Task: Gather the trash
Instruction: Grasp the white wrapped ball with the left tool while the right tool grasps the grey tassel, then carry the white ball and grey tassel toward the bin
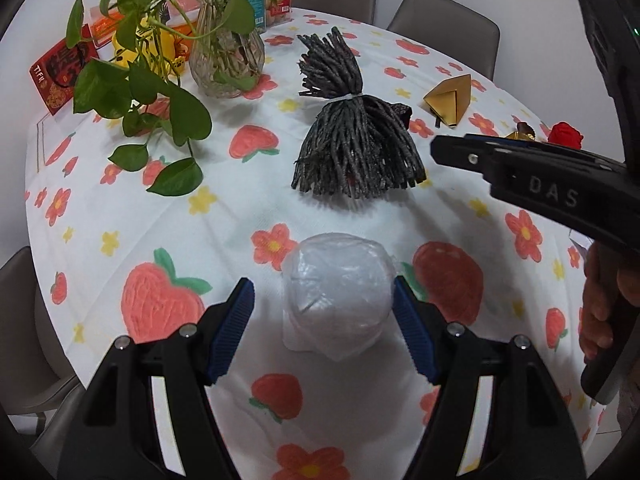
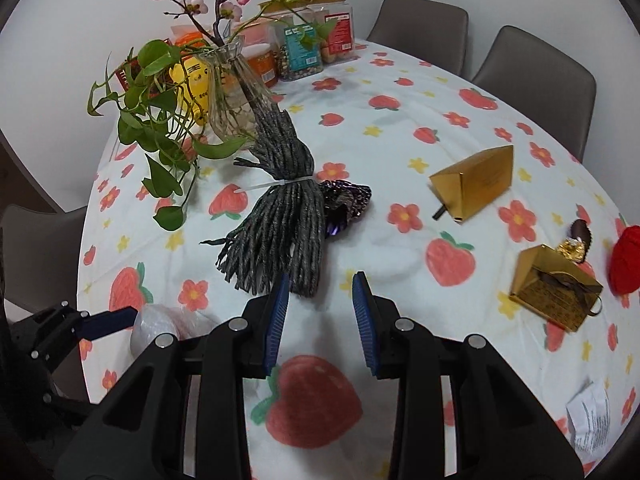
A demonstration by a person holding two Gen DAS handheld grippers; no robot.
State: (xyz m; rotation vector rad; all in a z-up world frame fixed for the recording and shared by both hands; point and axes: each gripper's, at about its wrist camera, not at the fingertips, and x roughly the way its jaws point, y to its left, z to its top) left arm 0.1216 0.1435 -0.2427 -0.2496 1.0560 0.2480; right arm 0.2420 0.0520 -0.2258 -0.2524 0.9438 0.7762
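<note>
A crumpled white plastic bag [image 1: 340, 296] lies on the strawberry-print tablecloth [image 1: 160, 220], between the fingers of my left gripper [image 1: 323, 280]. The right pad sits at the bag's edge, while the left pad [image 1: 236, 316] stands apart from it, so the jaws are open around it. My right gripper [image 2: 321, 276] hovers over bare cloth just in front of a grey yarn bundle [image 2: 280, 220], jaws narrowly open with nothing between them. In the left wrist view the right gripper [image 1: 438, 146] reaches in from the right. The bag [image 2: 160, 320] and a left finger [image 2: 108, 322] show at lower left.
A purple wrapper [image 2: 348, 200] lies beside the bundle. Two gold boxes [image 2: 476, 180] [image 2: 552, 292], a chocolate wrapper [image 2: 576, 244], a red object [image 2: 626, 264] and a paper slip [image 2: 592, 416] lie to the right. A glass vase with a plant [image 1: 226, 56] stands at the back left. Chairs [image 2: 536, 68] ring the table.
</note>
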